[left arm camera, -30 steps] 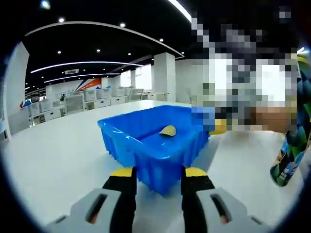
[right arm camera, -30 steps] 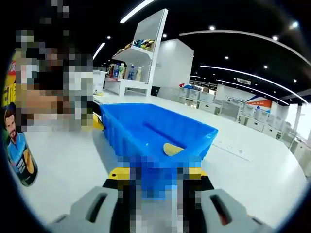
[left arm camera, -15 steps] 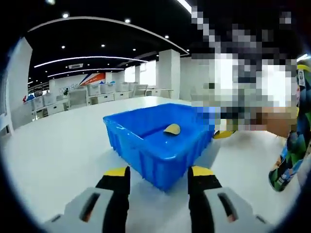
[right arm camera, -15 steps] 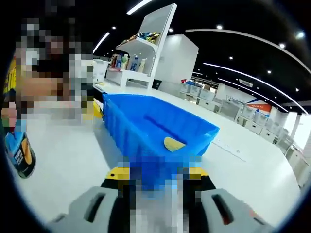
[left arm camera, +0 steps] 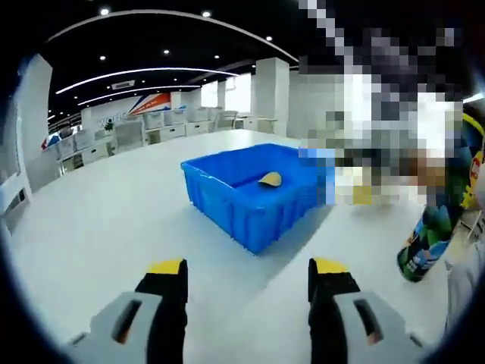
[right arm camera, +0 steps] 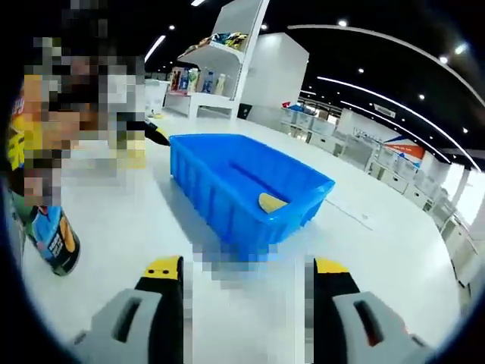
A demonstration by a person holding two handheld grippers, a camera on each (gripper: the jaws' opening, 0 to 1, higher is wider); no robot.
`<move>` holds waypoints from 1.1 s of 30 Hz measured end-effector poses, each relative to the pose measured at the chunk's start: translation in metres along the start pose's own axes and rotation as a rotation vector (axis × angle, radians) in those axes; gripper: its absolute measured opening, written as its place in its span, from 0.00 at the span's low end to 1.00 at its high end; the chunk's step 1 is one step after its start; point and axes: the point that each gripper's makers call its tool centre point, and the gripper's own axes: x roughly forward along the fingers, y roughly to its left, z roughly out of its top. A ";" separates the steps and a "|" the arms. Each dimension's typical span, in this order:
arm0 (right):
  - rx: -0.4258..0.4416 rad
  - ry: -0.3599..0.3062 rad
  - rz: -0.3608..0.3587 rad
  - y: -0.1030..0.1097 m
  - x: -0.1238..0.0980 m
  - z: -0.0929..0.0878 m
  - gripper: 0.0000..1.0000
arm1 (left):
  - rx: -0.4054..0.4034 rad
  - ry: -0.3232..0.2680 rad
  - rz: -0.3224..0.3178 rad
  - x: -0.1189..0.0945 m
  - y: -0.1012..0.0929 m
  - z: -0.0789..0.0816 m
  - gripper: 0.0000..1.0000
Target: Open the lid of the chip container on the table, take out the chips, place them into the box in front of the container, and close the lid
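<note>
L gripper (left arm camera: 248,274) & R gripper (right arm camera: 248,273): jaws wide apart, nothing held. One chip (left arm camera: 270,179) lies in blue box (left arm camera: 227,206); chip container (right arm camera: 54,231) upright nearby.

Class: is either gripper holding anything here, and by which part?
Nothing is held: the left gripper and right gripper both have jaws apart over bare table.

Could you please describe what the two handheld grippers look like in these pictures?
The left gripper has two black jaws capped with yellow tips, each rising from a light grey moulded body with a dark slot. The right gripper is the same build: black jaws, yellow tips, grey slotted housings. No cables or markings are visible on either.
</note>
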 end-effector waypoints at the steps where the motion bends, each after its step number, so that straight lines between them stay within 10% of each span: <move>1: 0.033 0.018 0.006 0.003 -0.005 -0.002 0.63 | -0.002 -0.005 0.006 -0.007 0.000 0.003 0.67; 8: 0.060 0.092 0.020 0.015 -0.030 -0.010 0.71 | 0.022 0.087 0.056 -0.039 -0.007 0.001 0.67; 18: 0.035 0.137 0.022 0.044 -0.080 -0.017 0.74 | 0.127 0.211 -0.063 -0.083 -0.075 -0.018 0.83; 33: 0.117 0.158 -0.019 0.060 -0.163 -0.015 0.75 | 0.083 0.109 -0.050 -0.146 -0.118 -0.006 0.79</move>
